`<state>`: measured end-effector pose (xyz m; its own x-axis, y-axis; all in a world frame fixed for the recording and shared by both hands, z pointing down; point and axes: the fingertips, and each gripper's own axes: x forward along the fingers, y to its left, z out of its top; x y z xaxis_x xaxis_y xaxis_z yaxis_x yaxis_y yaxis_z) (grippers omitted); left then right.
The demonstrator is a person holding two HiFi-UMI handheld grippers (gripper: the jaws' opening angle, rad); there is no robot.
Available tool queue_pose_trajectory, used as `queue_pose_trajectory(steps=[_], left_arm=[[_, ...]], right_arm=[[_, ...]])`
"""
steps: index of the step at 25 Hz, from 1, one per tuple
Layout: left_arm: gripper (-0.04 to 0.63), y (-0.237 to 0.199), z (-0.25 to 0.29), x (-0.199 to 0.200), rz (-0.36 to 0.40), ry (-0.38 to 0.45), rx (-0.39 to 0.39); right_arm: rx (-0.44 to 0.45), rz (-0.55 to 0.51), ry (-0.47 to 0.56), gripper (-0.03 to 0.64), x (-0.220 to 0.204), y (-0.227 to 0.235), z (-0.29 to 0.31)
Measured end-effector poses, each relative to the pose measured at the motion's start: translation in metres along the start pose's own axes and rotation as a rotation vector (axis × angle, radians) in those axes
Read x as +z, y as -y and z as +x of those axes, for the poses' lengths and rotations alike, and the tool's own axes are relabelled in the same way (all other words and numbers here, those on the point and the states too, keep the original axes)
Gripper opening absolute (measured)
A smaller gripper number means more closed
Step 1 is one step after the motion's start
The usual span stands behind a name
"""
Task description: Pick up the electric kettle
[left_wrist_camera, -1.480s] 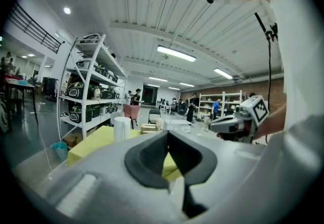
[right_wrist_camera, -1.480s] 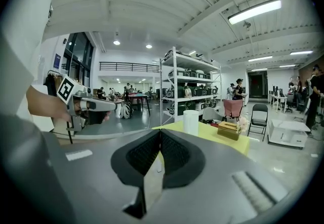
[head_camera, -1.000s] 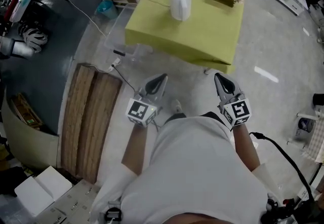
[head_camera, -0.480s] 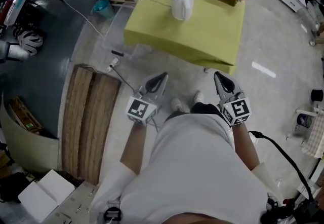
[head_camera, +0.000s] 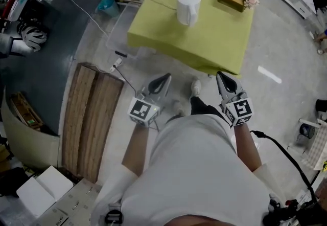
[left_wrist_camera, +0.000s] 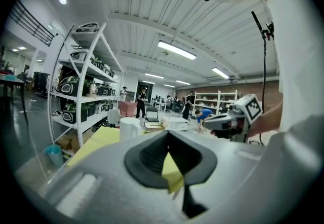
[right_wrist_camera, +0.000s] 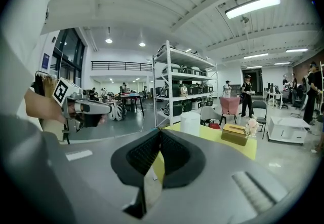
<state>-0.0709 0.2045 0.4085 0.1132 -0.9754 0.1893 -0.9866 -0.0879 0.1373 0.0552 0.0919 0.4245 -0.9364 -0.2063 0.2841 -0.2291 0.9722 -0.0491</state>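
Bright, even indoor light from a ceiling tube lamp (right_wrist_camera: 251, 6) near 1 o'clock in the right gripper view and a lamp strip (left_wrist_camera: 176, 50) at 12 o'clock in the left gripper view. Soft, faint shadows only. Pale glare streak on the floor (head_camera: 269, 74) at 3 o'clock in the head view, dimmest at 9 o'clock. Strong fisheye bending and black corners in both gripper views; close-up left gripper (left_wrist_camera: 168, 139) and right gripper (right_wrist_camera: 160, 134) slightly blurred

Pale concrete floor (head_camera: 286, 46); green-clothed table (head_camera: 219, 30); white shelf racks (right_wrist_camera: 185, 78); strip lights (right_wrist_camera: 253, 5) on ribbed ceiling (right_wrist_camera: 167, 0).
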Motion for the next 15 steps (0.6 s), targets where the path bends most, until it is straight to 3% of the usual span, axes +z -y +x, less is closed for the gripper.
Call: queue_pose_trajectory(steps=[15], left_arm=[[0.002,-0.049,0.098,0.022,-0.006,0.009,0.086]], right_arm=[[0.118,-0.019,-0.007,-0.003,0.018,0.098,0.081]])
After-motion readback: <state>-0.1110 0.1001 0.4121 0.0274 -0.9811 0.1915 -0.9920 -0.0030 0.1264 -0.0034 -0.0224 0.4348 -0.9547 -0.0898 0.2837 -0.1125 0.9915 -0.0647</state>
